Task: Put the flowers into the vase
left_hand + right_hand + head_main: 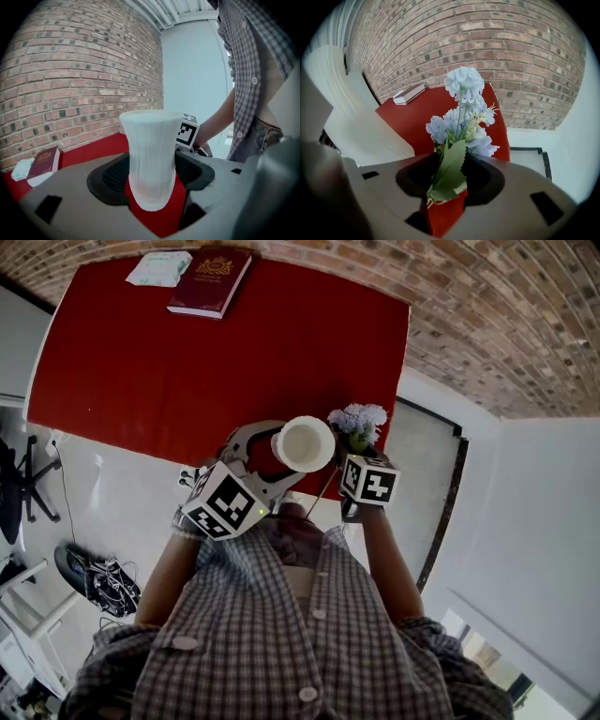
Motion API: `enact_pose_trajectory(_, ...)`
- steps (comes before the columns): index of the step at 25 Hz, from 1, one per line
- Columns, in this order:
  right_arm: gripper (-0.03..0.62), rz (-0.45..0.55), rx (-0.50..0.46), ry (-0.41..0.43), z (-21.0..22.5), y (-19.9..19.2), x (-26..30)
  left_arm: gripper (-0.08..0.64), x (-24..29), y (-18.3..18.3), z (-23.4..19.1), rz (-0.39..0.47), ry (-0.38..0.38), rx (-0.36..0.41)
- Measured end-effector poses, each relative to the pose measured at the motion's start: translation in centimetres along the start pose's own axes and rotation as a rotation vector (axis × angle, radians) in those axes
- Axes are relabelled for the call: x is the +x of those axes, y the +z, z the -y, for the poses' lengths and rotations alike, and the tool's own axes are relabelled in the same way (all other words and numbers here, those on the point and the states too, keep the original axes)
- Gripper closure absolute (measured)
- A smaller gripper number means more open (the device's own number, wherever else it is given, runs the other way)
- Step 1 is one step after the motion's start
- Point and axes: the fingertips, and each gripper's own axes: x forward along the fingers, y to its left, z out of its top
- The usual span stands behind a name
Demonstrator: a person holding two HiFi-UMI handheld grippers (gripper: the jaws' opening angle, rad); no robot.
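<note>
My left gripper [281,454] is shut on a white ribbed vase [303,443] and holds it upright above the near edge of the red table [187,362]. In the left gripper view the pads press both sides of the vase [150,159] low on its body. My right gripper [354,451] is shut on a bunch of pale blue flowers [357,418] just right of the vase's mouth. The right gripper view shows green leaves and stems pinched between the jaws [447,180], the flowers [461,117] beyond them, and the vase [347,117] close at the left.
A dark red book [211,281] and a pale tissue pack [159,268] lie at the table's far edge. Behind the table runs a brick wall [487,315]. On the floor at the left are a chair base [33,484] and cables [103,582].
</note>
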Motion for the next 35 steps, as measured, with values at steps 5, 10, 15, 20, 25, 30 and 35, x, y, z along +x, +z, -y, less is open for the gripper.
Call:
enact_pose_trajectory(5, 0.528, 0.051, 0.06, 0.028, -0.5, 0.3, -0.5, 0.247, -0.1, -0.2, -0.1, 0.006, 0.0, 0.0)
enact_pose_trajectory(10, 0.551, 0.148, 0.095, 0.062, -1.1, 1.6, -1.9, 0.247, -0.1, -0.1, -0.1, 0.016, -0.005, 0.002)
enact_pose_trajectory(15, 0.552, 0.253, 0.108, 0.073, -1.0, 4.2, -4.5, 0.247, -0.1, 0.1, -0.2, 0.018, -0.011, 0.007)
enact_pose_trajectory(20, 0.554, 0.394, 0.064, 0.101, -1.7, 8.9, -8.5, 0.247, -0.1, 0.2, -0.2, 0.026, -0.012, 0.007)
enact_pose_trajectory(25, 0.553, 0.561, -0.003, 0.136, -2.8, 14.2, -13.2, 0.247, 0.0, 0.0, -0.2, 0.023, -0.011, 0.008)
enact_pose_trajectory(30, 0.553, 0.711, -0.069, 0.168, -4.3, 18.8, -18.1, 0.247, 0.0, 0.1, -0.1, 0.023, -0.009, 0.01)
enact_pose_trajectory(35, 0.553, 0.853, -0.095, 0.211, -5.6, 22.9, -22.9, 0.247, 0.0, 0.1, -0.2, 0.018, -0.01, 0.01)
